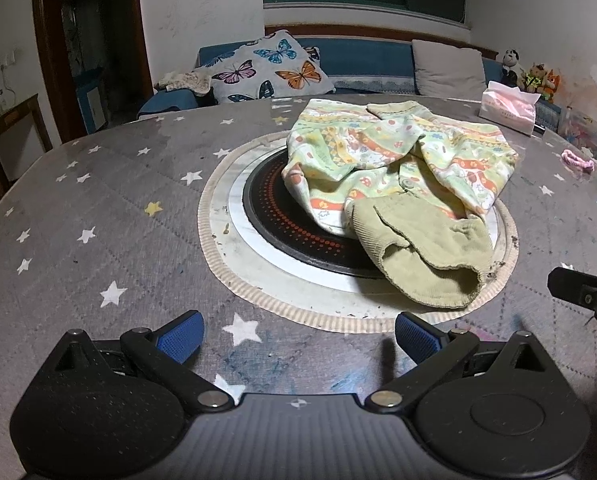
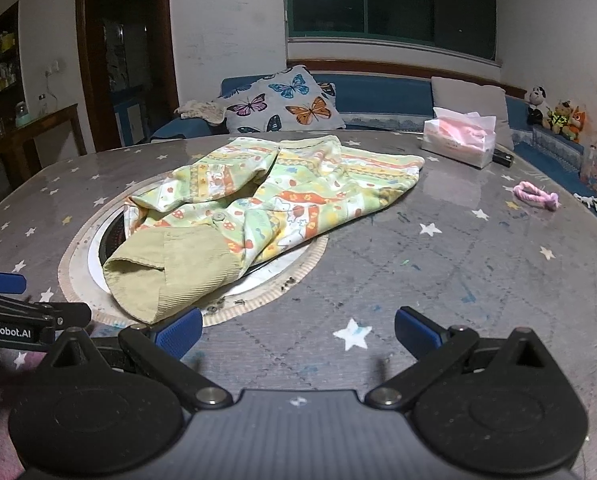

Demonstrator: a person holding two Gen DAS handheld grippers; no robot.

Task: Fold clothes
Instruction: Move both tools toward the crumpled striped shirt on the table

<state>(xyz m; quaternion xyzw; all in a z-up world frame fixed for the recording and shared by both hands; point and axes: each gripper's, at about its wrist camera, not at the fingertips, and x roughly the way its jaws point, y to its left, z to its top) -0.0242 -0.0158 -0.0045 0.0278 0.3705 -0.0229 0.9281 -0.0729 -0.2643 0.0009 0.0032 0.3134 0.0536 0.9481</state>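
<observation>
The garment (image 1: 398, 184), a single child's jacket in a green, yellow and orange print with olive corduroy cuffs, lies crumpled ahead of both grippers on the round table (image 1: 98, 208), partly over the dark circular hob (image 1: 274, 216) set in the table's middle; there is one garment, one tissue box (image 2: 460, 140), one pink knitted band (image 2: 536, 195), two cushions on the blue sofa behind the table, namely one butterfly cushion (image 2: 286, 104) and one plain cushion (image 2: 472, 98), and three plush toys (image 2: 556, 114) at the far right; the left gripper (image 1: 298, 334) hovers just short of the garment, its two blue-padded fingers spread wide with nothing between them; the right gripper (image 2: 298, 330) is equally wide apart and empty, its left pad (image 2: 180, 332) just beside the near olive cuff (image 2: 170, 272), though contact cannot be told; the garment's long axis runs away from the grippers, from the olive cuff nearest them toward the far right, where the printed body spreads toward the tissue box; from the left gripper the cuff lies ahead and to the right; from the right gripper it lies ahead and to the left; the sleeves are folded loosely over the body.
</observation>
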